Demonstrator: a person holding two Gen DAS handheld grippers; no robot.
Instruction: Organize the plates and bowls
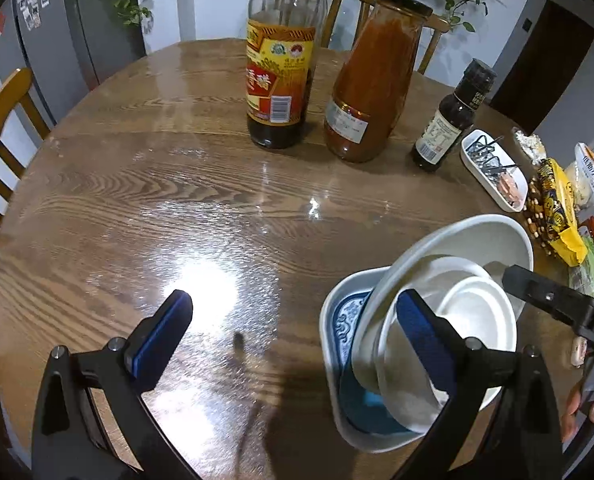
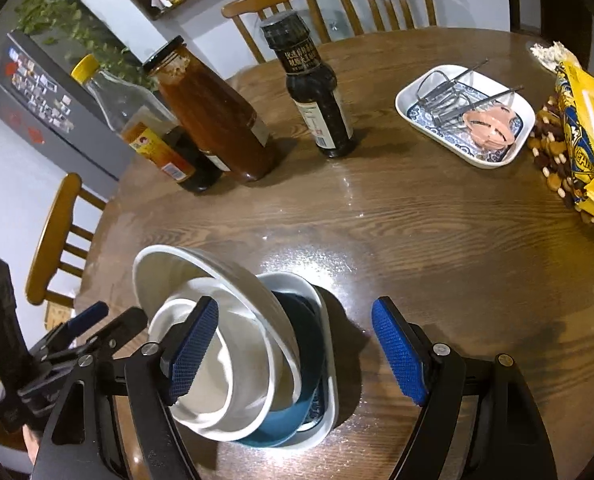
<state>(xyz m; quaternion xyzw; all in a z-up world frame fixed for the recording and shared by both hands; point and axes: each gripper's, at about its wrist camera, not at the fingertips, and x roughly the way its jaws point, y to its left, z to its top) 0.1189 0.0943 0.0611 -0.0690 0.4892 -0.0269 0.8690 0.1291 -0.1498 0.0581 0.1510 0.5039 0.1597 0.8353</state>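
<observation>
A stack of dishes stands on the round wooden table (image 1: 157, 200). A white rectangular dish (image 1: 329, 344) (image 2: 329, 408) with a blue pattern is at the bottom, and a teal bowl (image 2: 297, 416) sits in it. A large white bowl (image 1: 477, 240) (image 2: 177, 268) leans tilted on that, with a small white bowl (image 1: 473, 312) (image 2: 241, 384) nested inside. My right gripper (image 2: 297, 354) is open over the stack, its left pad in front of the small bowl and its right pad clear of the dish. My left gripper (image 1: 297, 332) is open beside the stack, over bare table.
Farther back stand a tall vinegar bottle (image 1: 281, 80), a red sauce jar (image 1: 373, 88) and a small dark bottle (image 1: 449, 128). A white dish with metal beaters (image 2: 465, 116) and a yellow snack pack (image 2: 585, 128) lie on the right. Wooden chairs ring the table.
</observation>
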